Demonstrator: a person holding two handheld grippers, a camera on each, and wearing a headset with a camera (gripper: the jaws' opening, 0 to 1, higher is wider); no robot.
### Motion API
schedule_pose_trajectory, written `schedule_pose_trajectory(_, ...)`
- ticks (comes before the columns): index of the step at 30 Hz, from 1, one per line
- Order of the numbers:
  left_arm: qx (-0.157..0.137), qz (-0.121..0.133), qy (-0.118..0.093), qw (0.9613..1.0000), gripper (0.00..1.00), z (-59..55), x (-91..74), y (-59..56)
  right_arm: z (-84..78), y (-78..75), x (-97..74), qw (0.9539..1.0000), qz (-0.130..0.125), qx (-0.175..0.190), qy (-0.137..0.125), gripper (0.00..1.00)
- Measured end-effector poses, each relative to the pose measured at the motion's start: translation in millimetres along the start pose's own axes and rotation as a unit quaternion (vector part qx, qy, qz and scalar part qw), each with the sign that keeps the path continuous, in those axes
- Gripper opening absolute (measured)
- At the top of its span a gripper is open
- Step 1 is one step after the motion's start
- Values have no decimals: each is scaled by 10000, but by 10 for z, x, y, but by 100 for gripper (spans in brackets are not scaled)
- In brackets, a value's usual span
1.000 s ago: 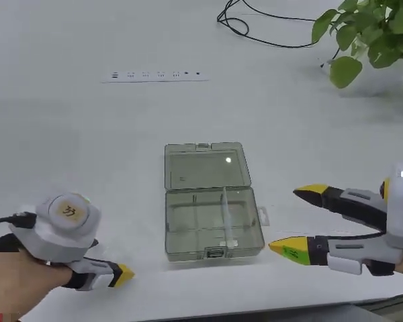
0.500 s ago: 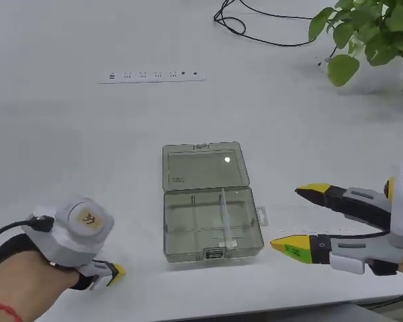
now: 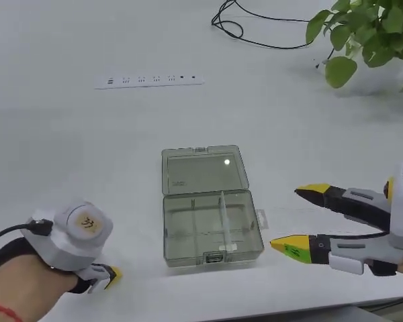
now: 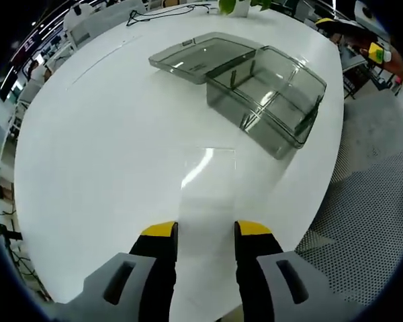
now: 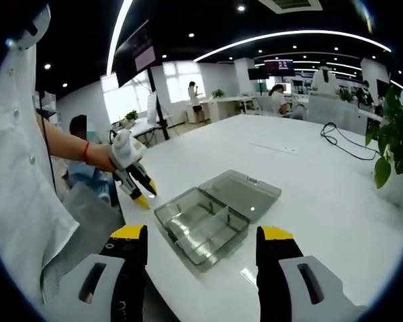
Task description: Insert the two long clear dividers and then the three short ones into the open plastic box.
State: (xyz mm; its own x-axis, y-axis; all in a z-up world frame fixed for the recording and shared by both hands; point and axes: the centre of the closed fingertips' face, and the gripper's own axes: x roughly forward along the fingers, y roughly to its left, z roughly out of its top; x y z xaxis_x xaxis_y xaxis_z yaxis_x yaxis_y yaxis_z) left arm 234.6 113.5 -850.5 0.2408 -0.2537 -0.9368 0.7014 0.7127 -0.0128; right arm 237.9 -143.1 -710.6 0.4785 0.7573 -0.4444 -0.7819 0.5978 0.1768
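Observation:
The open smoky plastic box (image 3: pixel 188 231) lies mid-table with its lid (image 3: pixel 205 171) folded back. One long clear divider (image 3: pixel 225 225) stands inside it, toward the right. Near the table's front edge at the lower left, my left gripper (image 3: pixel 111 274) has its jaws closed against the two edges of a flat clear divider (image 4: pixel 207 184), which lies on the table pointing toward the box (image 4: pixel 269 90). My right gripper (image 3: pixel 297 218) hovers right of the box, jaws wide open and holding nothing. The right gripper view shows the box (image 5: pixel 201 225) ahead and the left gripper (image 5: pixel 138 184) beyond it.
A small clear piece (image 3: pixel 260 218) lies just right of the box. A white power strip (image 3: pixel 151 80), a black cable (image 3: pixel 255 33) and a potted plant (image 3: pixel 369 33) sit at the back. The table's front edge runs close under both grippers.
My left gripper has slid a little left along the front edge, away from the box. The right gripper and the box have kept their places; the head camera shifted slightly.

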Motion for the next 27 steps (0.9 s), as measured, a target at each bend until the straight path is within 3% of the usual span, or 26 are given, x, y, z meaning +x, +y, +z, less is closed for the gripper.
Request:
schedule_pose_trajectory(16,-267,-250,-42,9993,32,17,-15,9,-19,-6,-16,10000,-59,16,-13,66)
schedule_pose_trajectory(23,-561,-450,-145,9973,31,26,-32,-14,-26,-4,-11,10000,-67,27,-3,66)
schedule_pose_trajectory(27,-874,-554,-264,9943,31,34,-36,-20,-26,2,-4,10000,-60,25,8,66)
